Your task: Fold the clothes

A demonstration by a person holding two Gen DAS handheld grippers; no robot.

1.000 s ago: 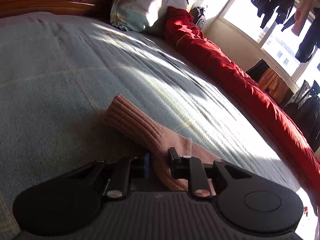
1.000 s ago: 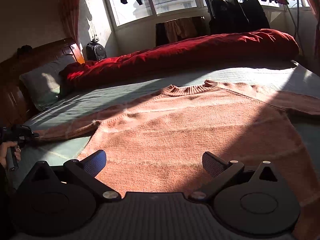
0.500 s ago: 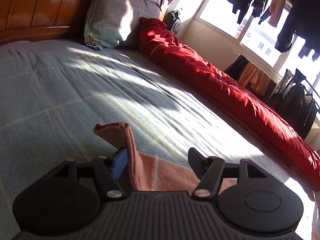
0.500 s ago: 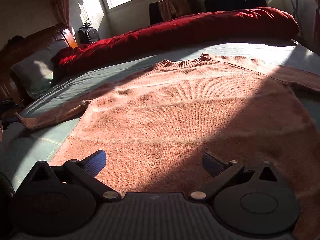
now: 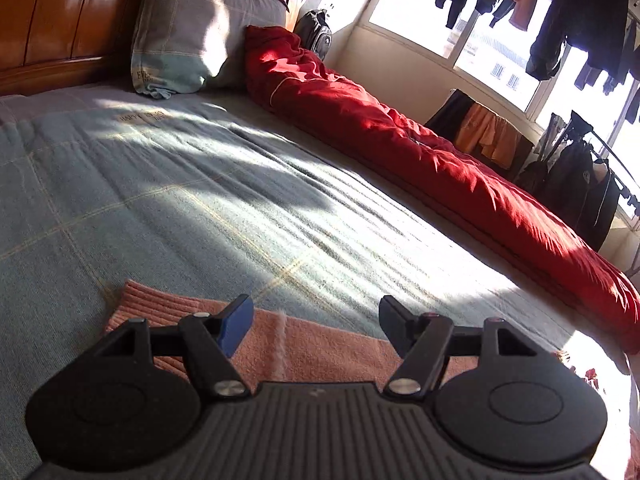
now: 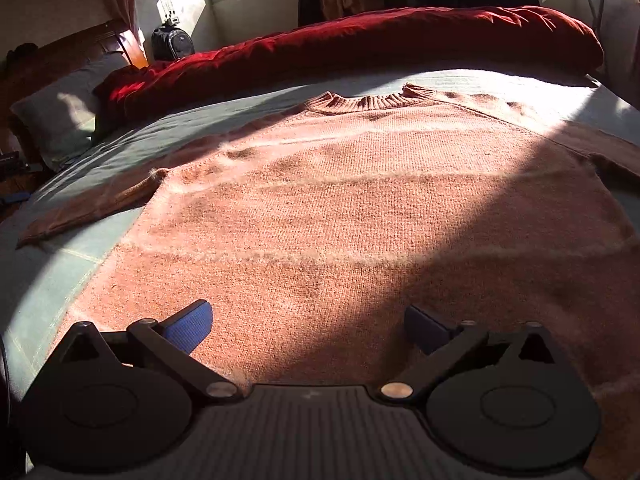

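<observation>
My left claw is opening, having let go the sleeve, now flat on the bed; my right claw hangs wide over the sweater; folding can begin.

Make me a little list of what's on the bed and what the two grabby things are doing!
garment: pink knitted sweater, spread flat, neckline toward the red duvet
sleeve: its cuff end lies flat below the left hand-held gripper
left hand-held gripper: jaws opening, nothing pinched between them
right hand-held gripper: open, over the sweater's lower part
bed: blue-green checked blanket
red duvet: rolled along the window side
pillow: grey, against the wooden headboard
</observation>
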